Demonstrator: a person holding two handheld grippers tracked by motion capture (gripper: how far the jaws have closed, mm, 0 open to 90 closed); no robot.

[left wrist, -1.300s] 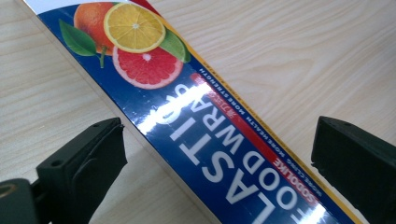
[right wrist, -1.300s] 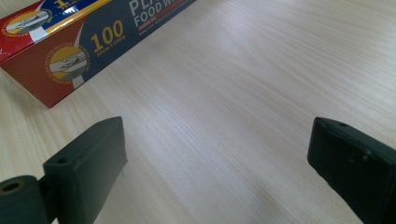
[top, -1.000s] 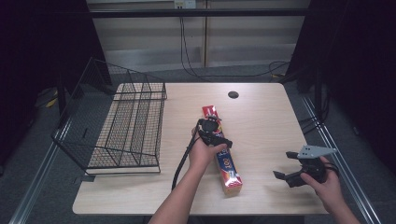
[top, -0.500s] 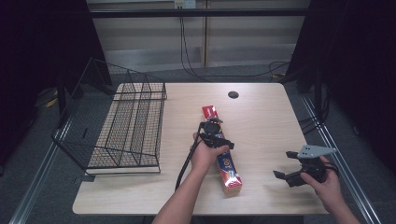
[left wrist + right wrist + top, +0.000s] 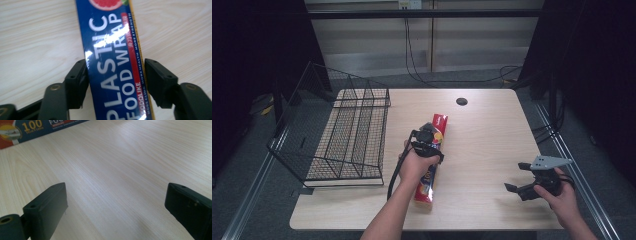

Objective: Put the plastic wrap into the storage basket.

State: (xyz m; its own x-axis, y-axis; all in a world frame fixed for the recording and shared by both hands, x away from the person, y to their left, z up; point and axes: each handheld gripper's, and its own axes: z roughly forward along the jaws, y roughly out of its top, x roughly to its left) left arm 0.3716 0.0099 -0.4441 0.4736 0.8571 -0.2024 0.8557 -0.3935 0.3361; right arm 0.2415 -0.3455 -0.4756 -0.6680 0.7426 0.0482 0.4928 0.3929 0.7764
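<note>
L gripper closing on plastic wrap box; R gripper idle, wide open.

Near edge of table: R gripper w/ jaws spread, nothing btwn them, low over bare wood at front right. Mid-table: box lies flat, lengthwise near-to-far, just right of wire basket. L jaws have just been closing w/ box btwn them; one pad touches its side, the other is a hair off, so not quite clamped. Farther back: small black hole in tabletop.
</note>
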